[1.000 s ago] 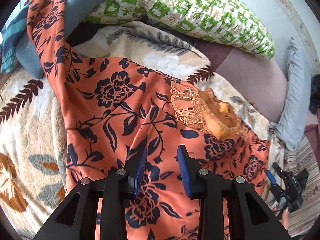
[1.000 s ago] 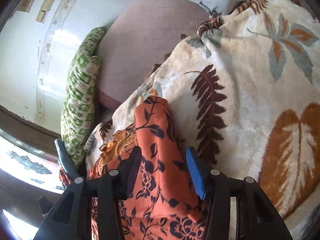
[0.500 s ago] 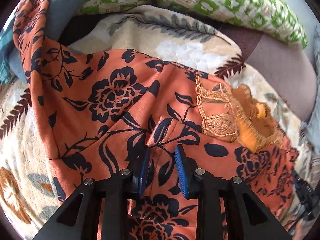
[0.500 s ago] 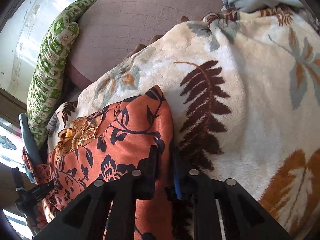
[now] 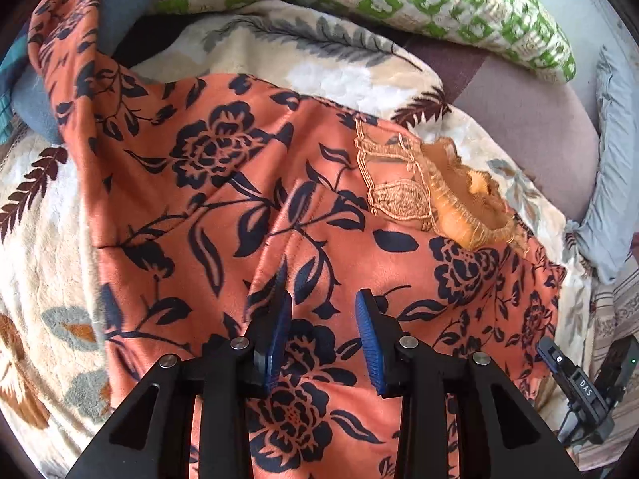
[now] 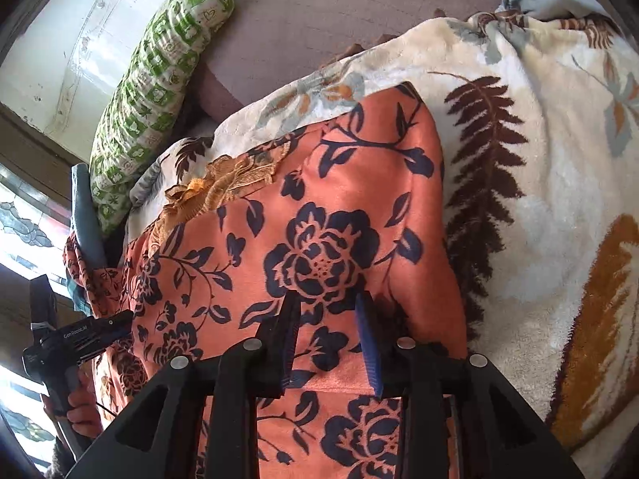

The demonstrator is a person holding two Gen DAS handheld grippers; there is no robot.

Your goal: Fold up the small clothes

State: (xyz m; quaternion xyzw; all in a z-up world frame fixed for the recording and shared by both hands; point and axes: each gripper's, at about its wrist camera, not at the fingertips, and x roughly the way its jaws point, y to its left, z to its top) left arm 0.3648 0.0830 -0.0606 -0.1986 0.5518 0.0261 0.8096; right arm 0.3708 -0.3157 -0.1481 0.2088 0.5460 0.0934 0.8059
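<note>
An orange garment with dark blue flowers (image 5: 223, 167) lies spread on a leaf-patterned blanket (image 5: 40, 239), its gold embroidered neckline (image 5: 419, 195) at the far right. My left gripper (image 5: 324, 307) hovers low over the cloth with its jaws opening. A soft ridge of fabric rises by the left pad, but the pads press on nothing. In the right wrist view the garment (image 6: 319, 239) lies flat, its right edge straight. My right gripper (image 6: 327, 319) stands above that cloth, jaws opening, with nothing pinched.
A green checked pillow (image 5: 439, 4) and mauve sheet (image 5: 531, 119) lie beyond the blanket, with a grey-blue cloth (image 5: 120, 0) at the far left and a pale grey pillow (image 5: 611, 183) at the right. A hand (image 6: 80, 411) holds the other gripper at the left.
The left jaws have parted off the fold they pinched half a second ago. The right gripper shut on the garment's right edge, swung across, and has let it go; the cloth now lies wider.
</note>
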